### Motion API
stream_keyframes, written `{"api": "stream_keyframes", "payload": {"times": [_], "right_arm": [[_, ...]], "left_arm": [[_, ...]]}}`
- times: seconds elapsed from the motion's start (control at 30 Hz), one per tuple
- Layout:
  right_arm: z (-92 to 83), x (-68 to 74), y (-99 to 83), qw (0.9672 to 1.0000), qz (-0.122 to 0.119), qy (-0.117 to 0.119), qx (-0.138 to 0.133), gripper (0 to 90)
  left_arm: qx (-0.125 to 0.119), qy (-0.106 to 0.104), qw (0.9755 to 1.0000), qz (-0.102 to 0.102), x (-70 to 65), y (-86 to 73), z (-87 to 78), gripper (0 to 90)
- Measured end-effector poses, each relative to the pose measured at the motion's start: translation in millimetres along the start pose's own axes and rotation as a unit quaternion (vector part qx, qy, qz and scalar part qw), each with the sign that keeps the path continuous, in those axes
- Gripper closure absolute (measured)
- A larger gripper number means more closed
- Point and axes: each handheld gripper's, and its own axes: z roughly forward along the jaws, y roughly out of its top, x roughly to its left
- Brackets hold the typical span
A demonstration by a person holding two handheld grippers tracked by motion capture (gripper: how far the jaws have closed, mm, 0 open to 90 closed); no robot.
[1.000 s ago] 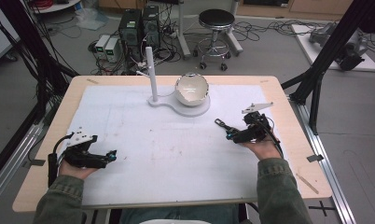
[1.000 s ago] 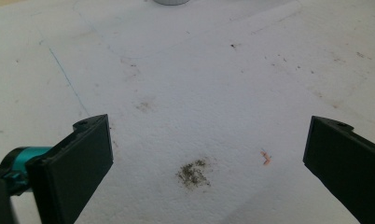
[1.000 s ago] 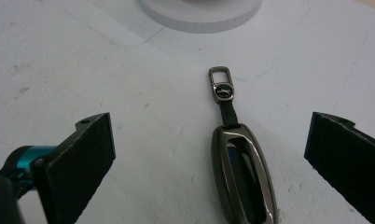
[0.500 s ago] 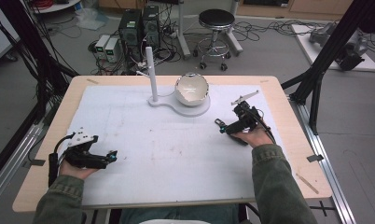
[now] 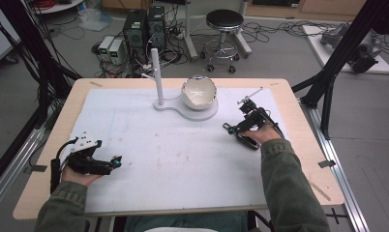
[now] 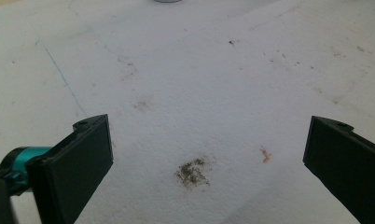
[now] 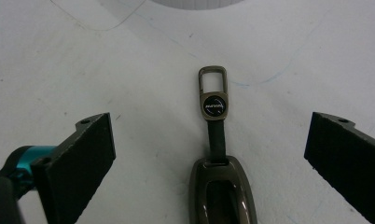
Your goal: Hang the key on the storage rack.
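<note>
My right gripper (image 7: 209,154) stands with jaws apart over the key case (image 7: 221,189); left gripper (image 6: 199,158) likewise apart. The bowl (image 5: 199,92) appears empty.

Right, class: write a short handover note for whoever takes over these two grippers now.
Right gripper: open, jaws either side of the key fob lying flat on the white mat, strap and metal clip pointing away towards the stand. Nothing gripped.
Left gripper: open, over bare mat at the near left, holding nothing.
White stand with peg and bowl sits at the far middle.
Done: right gripper lined up on the fob.
Left: probably close on it and lift.
</note>
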Motion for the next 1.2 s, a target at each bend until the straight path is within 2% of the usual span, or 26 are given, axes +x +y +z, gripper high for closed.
{"api": "stream_keyframes", "payload": {"times": [0.07, 0.1, 0.13, 0.37, 0.47, 0.53, 0.57, 0.6, 0.63, 0.67, 0.7, 0.8, 0.87, 0.93, 1.0, 1.1, 1.2], "right_arm": [[3.3, -2.8, 5.6, 0.9997, -0.001, 0.0, 0.026, 0.7], [3.3, -2.8, 5.6, 0.9997, -0.001, 0.0, 0.026, 0.7], [5.6, -6.1, 9.4, 0.9992, -0.002, 0.0, 0.039, 0.7], [13.0, -13.0, 17.8, 0.9984, 0.008, 0.01, 0.054, 4.9], [20.5, -15.4, 18.4, 0.997, 0.018, 0.01, 0.074, 5.5], [22.7, -16.8, 17.7, 0.9966, 0.016, 0.008, 0.081, 6.4], [26.7, -17.8, 16.5, 0.9953, 0.016, 0.004, 0.095, 7.9], [28.0, -18.1, 15.9, 0.9949, 0.015, 0.004, 0.099, 14.7], [28.0, -18.1, 15.9, 0.9949, 0.015, 0.004, 0.099, 14.7], [28.6, -17.8, 15.7, 0.9942, 0.017, 0.013, 0.106, 21.4], [29.3, -17.2, 15.3, 0.9935, 0.016, 0.018, 0.111, 22.9], [30.4, -13.2, 15.3, 0.9933, 0.007, 0.009, 0.115, 29.1], [30.5, -12.7, 15.8, 0.9933, 0.002, 0.012, 0.115, 34.1], [31.6, -11.3, 16.0, 0.9925, 0.002, 0.011, 0.122, 37.8], [34.6, -9.8, 15.8, 0.9911, -0.009, 0.006, 0.133, 42.0], [35.6, -8.4, 16.0, 0.9909, -0.007, 0.005, 0.134, 45.7], [36.0, -7.5, 16.7, 0.991, -0.011, 0.009, 0.133, 53.8]], "left_arm": [[0.0, 0.001, 1.0, 0.0, -0.1, 0.0, 0.4, 1.8], [0.001, 0.0, 1.0, 0.001, 0.0, 0.0, 0.5, 1.8], [0.001, 0.0, 1.0, 0.0, 0.1, 0.0, 0.6, 1.8], [0.001, 0.001, 1.0, 0.0, 0.5, 0.0, 0.5, 1.8], [0.0, 0.002, 1.0, -0.002, 0.5, 0.2, 0.1, 1.8], [0.001, 0.002, 1.0, -0.001, 0.4, 0.3, 0.1, 1.8], [0.002, 0.003, 1.0, 0.0, 0.3, 0.2, 0.3, 1.8], [0.002, 0.003, 1.0, 0.001, 0.3, 0.1, 0.4, 1.8], [0.003, 0.003, 1.0, 0.001, 0.3, 0.0, 0.6, 1.8], [0.003, 0.005, 1.0, 0.0, 0.4, 0.0, 0.8, 1.8], [0.003, 0.005, 1.0, -0.001, 0.5, -0.1, 1.0, 1.8], [0.004, 0.005, 1.0, 0.001, 1.1, -0.1, 1.0, 1.8], [0.003, 0.006, 1.0, 0.0, 0.6, -0.1, 1.0, 1.8], [0.003, 0.006, 1.0, 0.001, 0.6, 0.0, 0.5, 1.8], [0.002, 0.007, 1.0, 0.0, 0.6, 0.2, 0.5, 1.8], [0.003, 0.008, 1.0, 0.0, 0.9, 0.6, 0.0, 1.8], [0.004, 0.008, 1.0, 0.0, 0.8, 0.5, 0.1, 1.8]]}}
